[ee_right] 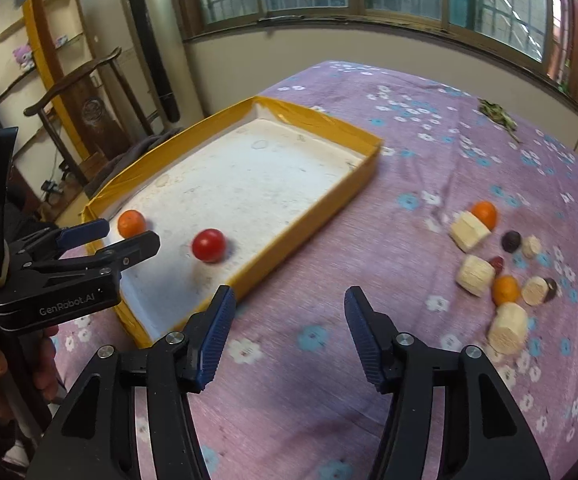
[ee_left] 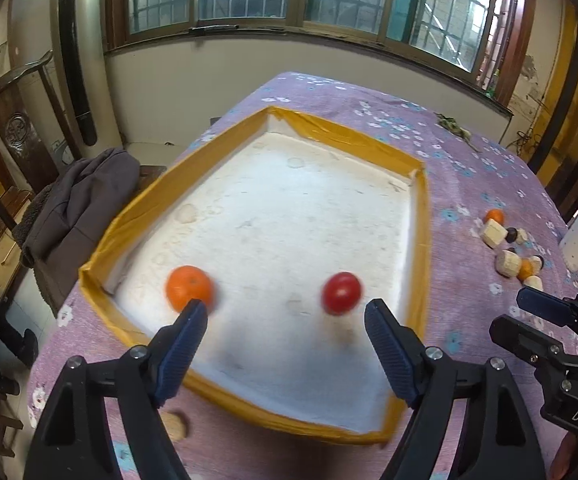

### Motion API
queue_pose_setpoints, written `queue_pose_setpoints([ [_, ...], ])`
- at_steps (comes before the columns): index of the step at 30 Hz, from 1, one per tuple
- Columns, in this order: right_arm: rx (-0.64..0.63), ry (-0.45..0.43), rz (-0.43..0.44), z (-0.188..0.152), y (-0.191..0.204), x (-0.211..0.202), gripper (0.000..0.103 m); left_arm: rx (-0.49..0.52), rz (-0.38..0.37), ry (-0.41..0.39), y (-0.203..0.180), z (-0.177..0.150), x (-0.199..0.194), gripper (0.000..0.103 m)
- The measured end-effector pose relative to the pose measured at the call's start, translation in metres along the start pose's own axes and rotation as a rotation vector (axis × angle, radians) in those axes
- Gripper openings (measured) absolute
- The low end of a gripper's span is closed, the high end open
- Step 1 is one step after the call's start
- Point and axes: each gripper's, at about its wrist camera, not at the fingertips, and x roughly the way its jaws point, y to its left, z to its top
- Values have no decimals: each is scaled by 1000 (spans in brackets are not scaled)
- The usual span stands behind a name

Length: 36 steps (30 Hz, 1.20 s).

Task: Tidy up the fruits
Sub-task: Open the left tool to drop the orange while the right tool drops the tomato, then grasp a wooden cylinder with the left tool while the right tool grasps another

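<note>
A yellow-rimmed white tray (ee_left: 157,196) lies on the purple flowered cloth; it also shows in the right wrist view (ee_right: 321,120). Inside it lie an orange tangerine (ee_left: 189,287) (ee_right: 131,222) and a red tomato (ee_left: 341,293) (ee_right: 208,245). My left gripper (ee_left: 285,316) is open and empty above the tray's near end, the tomato just beyond its fingertips. It also shows in the right wrist view (ee_right: 125,234). My right gripper (ee_right: 289,300) is open and empty over the cloth, right of the tray. To the right lies a pile with tangerines (ee_right: 484,213) (ee_right: 506,289), dark fruits (ee_right: 511,241) and pale chunks (ee_right: 469,230).
The same pile shows at the right in the left wrist view (ee_left: 509,240). A pale chunk (ee_left: 175,424) lies on the cloth by the tray's near left corner. A chair with a grey jacket (ee_left: 77,200) stands left of the table. Green leaves (ee_right: 497,114) lie at the far right.
</note>
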Motion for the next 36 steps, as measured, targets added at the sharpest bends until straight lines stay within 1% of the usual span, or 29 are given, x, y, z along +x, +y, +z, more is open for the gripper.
queue_pose_setpoints([
  [16, 190, -34, -121, -44, -94, -49, 57, 174, -130, 6, -121, -3, -6, 89],
  [23, 262, -37, -170, -58, -144, -58, 57, 242, -165, 40, -163, -7, 2, 90],
  [25, 273, -29, -164, -59, -157, -55, 57, 253, -160, 51, -171, -6, 6, 90],
  [28, 271, -7, -138, -58, -165, -43, 57, 262, -150, 61, -178, -6, 11, 90],
  [32, 247, 19, -97, -52, -168, -20, 57, 271, -121, 75, -179, -5, 15, 90],
  [36, 211, 30, -57, -46, -166, -3, 57, 259, -99, 87, -175, -1, 21, 90],
])
